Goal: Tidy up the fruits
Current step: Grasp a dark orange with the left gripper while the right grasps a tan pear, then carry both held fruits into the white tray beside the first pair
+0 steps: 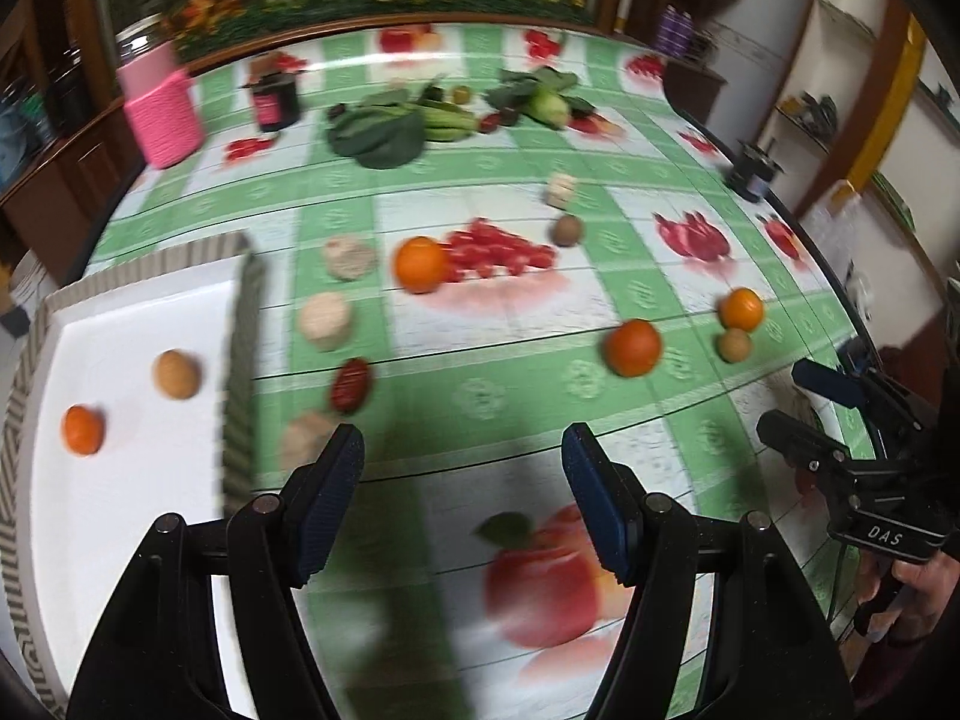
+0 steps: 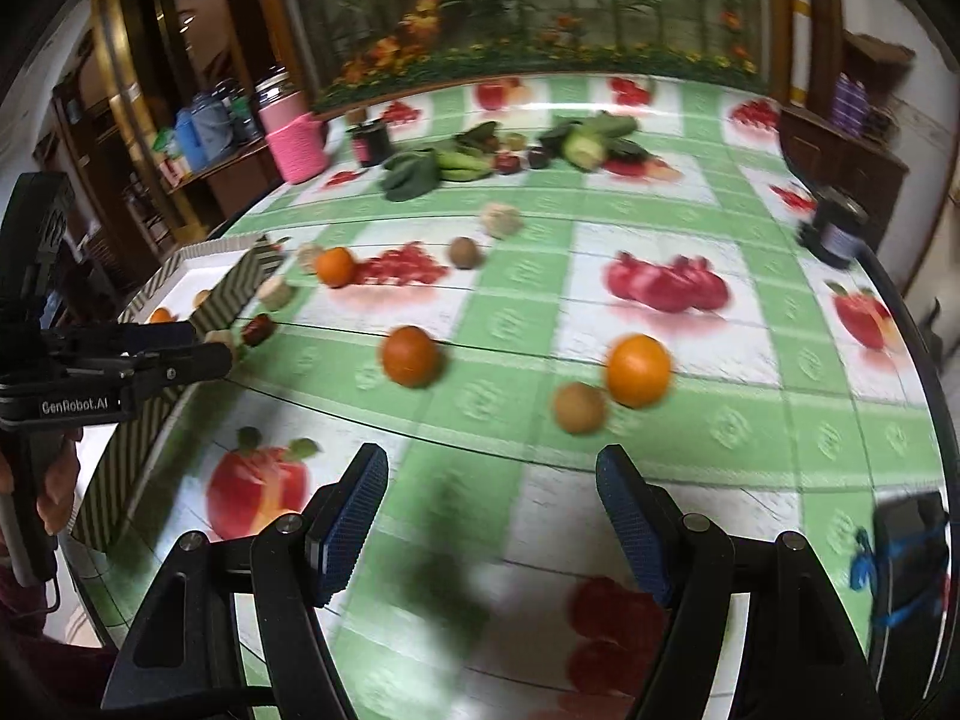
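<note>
Green-checked tablecloth carries scattered oranges beside the white tray; left gripper and right gripper gape wide, empty.

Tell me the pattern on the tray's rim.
Grey-and-white zigzag stripes on the tray; left wrist view.

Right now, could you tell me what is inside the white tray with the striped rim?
The white tray holds two fruits lying apart: a small orange and a round tan fruit. Its near end is hidden behind the left gripper.
</note>
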